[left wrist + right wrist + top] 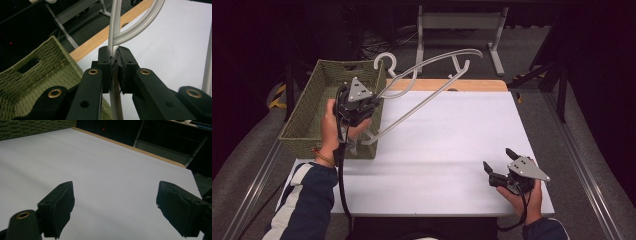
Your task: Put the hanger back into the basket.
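A pale grey clothes hanger (427, 96) hangs tilted in the air over the table's back left, its white hook (387, 60) above the basket's rim. My left gripper (376, 100) is shut on one of its thin bars beside the basket. In the left gripper view the two pads (114, 58) pinch the hanger (140, 27), whose curved arm rises beyond them. My right gripper (498, 159) rests near the table's front right corner. Its jaws stand wide apart with nothing between them, as the right gripper view (117, 202) shows over bare white surface.
A green woven basket (347, 63) stands at the table's left edge, also in the left gripper view (37, 75). The white table sheet (452, 140) has a wooden strip (472, 85) along its back. A white metal frame (459, 20) stands on the floor behind.
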Available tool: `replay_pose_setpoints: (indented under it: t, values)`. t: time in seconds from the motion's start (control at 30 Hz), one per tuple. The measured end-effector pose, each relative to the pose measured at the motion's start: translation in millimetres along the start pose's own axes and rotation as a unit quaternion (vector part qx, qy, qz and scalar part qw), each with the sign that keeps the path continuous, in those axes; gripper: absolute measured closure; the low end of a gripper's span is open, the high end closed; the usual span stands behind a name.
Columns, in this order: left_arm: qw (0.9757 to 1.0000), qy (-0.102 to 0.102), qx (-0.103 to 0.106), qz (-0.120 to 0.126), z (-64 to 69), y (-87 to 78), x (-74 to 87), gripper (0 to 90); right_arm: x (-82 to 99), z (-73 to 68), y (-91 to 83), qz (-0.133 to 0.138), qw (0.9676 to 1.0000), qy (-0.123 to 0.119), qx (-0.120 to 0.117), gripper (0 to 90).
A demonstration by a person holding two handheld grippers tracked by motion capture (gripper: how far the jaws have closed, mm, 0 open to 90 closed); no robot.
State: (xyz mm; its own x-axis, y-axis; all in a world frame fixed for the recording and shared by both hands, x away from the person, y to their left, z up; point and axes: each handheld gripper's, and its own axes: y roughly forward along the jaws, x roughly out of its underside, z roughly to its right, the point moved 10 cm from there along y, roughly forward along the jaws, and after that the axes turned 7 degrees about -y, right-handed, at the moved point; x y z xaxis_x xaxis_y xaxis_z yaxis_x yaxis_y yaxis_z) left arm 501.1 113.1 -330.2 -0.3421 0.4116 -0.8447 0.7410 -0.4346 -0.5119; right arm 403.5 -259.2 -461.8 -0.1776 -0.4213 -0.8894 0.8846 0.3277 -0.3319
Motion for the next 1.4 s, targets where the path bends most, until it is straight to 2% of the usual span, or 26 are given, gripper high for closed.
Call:
replay_pose_setpoints:
  t: [0.17, 0.37, 0.4, 0.47, 0.5, 0.53, 0.67, 0.77, 0.83, 0.9, 0.93, 1.03, 1.07, 1.1, 1.17, 1.4]
  values:
    - [0.9998, -0.007, -0.015, -0.006, -18.4, -2.0, 6.5, 82.0, 1.0, -1.0, 0.7, -0.004, 1.0000, -0.003, 0.000, 15.5]
    - [0.9991, -0.019, -0.036, -0.013, -47.1, -6.4, 12.8, 82.0, 2.2, -2.2, 2.0, -0.007, 1.0000, -0.003, -0.004, 15.5]
    - [0.9991, -0.019, -0.036, -0.013, -47.1, -6.4, 12.8, 82.0, 2.3, -2.3, 2.1, -0.008, 1.0000, -0.003, -0.004, 15.5]
    - [0.9985, -0.024, -0.046, -0.017, -59.5, -7.9, 14.0, 82.0, 2.4, -2.6, 2.2, -0.008, 1.0000, -0.003, -0.004, 15.5]
    - [0.9985, -0.024, -0.046, -0.017, -59.5, -7.9, 14.0, 81.9, 2.4, -2.6, 2.2, -0.008, 1.0000, -0.003, -0.004, 15.5]
    - [0.9981, -0.017, -0.056, -0.021, -64.9, -8.2, 13.9, 81.9, 2.6, -2.8, 2.6, -0.008, 1.0000, -0.003, -0.004, 15.5]
    - [0.9971, -0.015, -0.070, -0.024, -81.1, -8.2, 12.8, 82.0, 4.6, -5.0, 4.6, -0.015, 0.9998, -0.008, -0.008, 15.4]
    - [0.9969, -0.029, -0.069, -0.025, -90.3, -5.6, 15.5, 82.0, 4.6, -5.5, 4.8, -0.015, 0.9998, -0.010, -0.008, 15.4]
    - [0.9968, -0.032, -0.069, -0.027, -93.7, -4.5, 17.0, 81.9, 5.1, -4.8, 4.8, -0.017, 0.9998, -0.010, -0.007, 15.4]
    - [0.9960, -0.043, -0.072, -0.032, -104.4, -1.5, 23.5, 81.9, 5.7, -4.7, 5.4, -0.017, 0.9998, -0.009, -0.008, 15.4]
    - [0.9960, -0.043, -0.072, -0.032, -104.4, -1.5, 23.5, 81.9, 5.7, -4.7, 5.4, -0.017, 0.9998, -0.009, -0.008, 15.4]
    - [0.9947, -0.048, -0.081, -0.041, -117.1, 1.1, 30.2, 81.9, 6.4, -4.6, 5.5, -0.019, 0.9997, -0.010, -0.006, 15.4]
    - [0.9947, -0.048, -0.081, -0.041, -117.1, 1.1, 30.2, 81.9, 6.6, -4.7, 5.7, -0.019, 0.9998, -0.009, -0.007, 15.4]
    - [0.9940, -0.060, -0.081, -0.042, -124.0, 3.3, 35.1, 81.9, 6.8, -4.7, 6.0, -0.020, 0.9997, -0.010, -0.007, 15.4]
    - [0.9930, -0.065, -0.087, -0.048, -131.0, 4.6, 41.3, 81.9, 7.1, -4.6, 6.7, -0.021, 0.9997, -0.009, -0.006, 15.4]
    - [0.9908, -0.080, -0.092, -0.059, -144.8, 6.4, 54.3, 81.8, 7.9, -6.1, 7.7, -0.023, 0.9997, -0.008, -0.008, 15.5]
